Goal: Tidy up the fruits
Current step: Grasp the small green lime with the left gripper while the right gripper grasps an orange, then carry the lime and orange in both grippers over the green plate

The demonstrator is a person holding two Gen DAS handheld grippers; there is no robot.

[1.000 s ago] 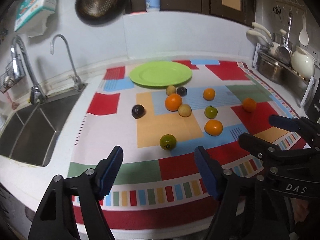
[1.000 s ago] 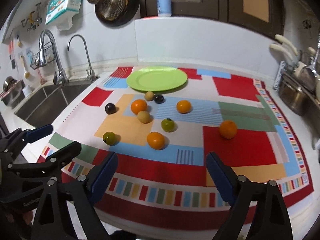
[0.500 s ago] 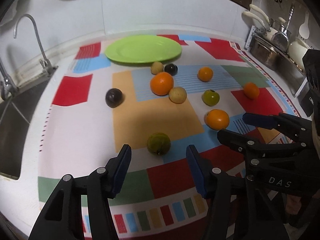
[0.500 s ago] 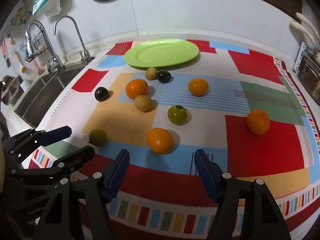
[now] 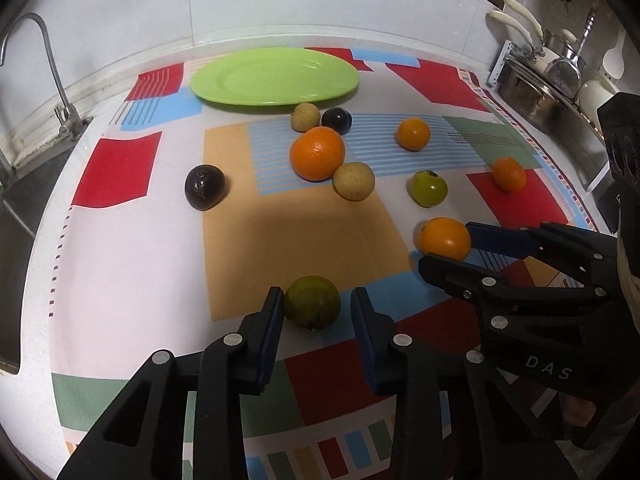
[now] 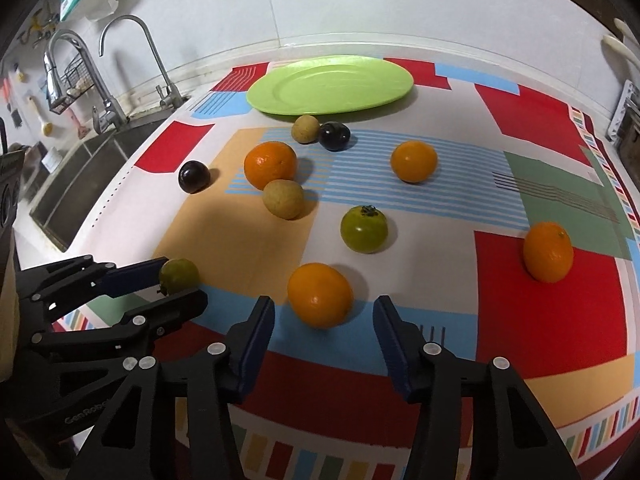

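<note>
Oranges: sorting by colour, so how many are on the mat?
4. One orange between the right gripper fingers, one mid-left, one centre-back, one far right. None seem hidden.

It is a home kitchen: beside the sink [image 6: 60,184] stand taps [image 6: 132,40], with pots [image 5: 528,92] opposite.
</note>
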